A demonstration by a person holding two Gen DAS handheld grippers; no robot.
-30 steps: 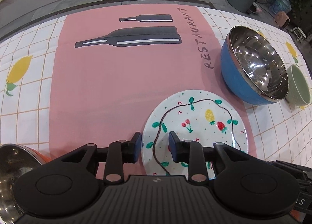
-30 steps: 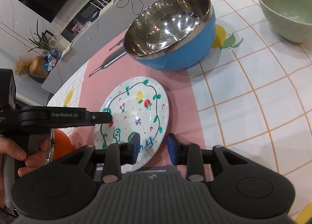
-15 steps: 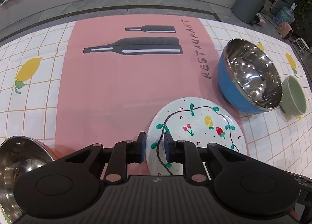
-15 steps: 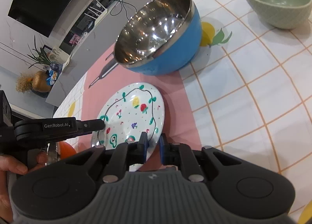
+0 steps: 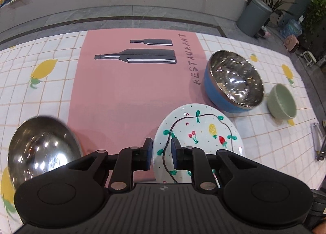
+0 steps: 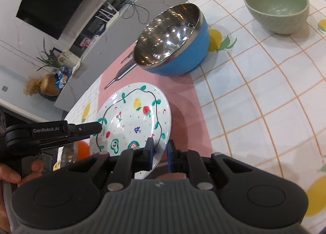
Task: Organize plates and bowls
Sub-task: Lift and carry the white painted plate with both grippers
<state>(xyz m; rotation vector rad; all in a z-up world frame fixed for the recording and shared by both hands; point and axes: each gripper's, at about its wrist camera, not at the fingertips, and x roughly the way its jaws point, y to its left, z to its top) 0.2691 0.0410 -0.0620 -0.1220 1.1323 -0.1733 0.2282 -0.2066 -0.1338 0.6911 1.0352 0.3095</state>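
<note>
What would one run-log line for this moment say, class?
stage: lifting plate | left gripper: shut on painted plate | right gripper: shut on painted plate | plate: tilted, off cloth | blue bowl: untouched

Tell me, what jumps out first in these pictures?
The white plate painted with fruit stands out, raised off the pink mat with the left tool and the right tool each clamped on its rim. Beyond it sits a shiny steel bowl with a blue outside, and farther right a small pale green bowl on the lemon-print cloth.

plate point(image 5: 205, 130) before metal bowl point(image 5: 234, 81), cup point(image 5: 282, 101) right
</note>
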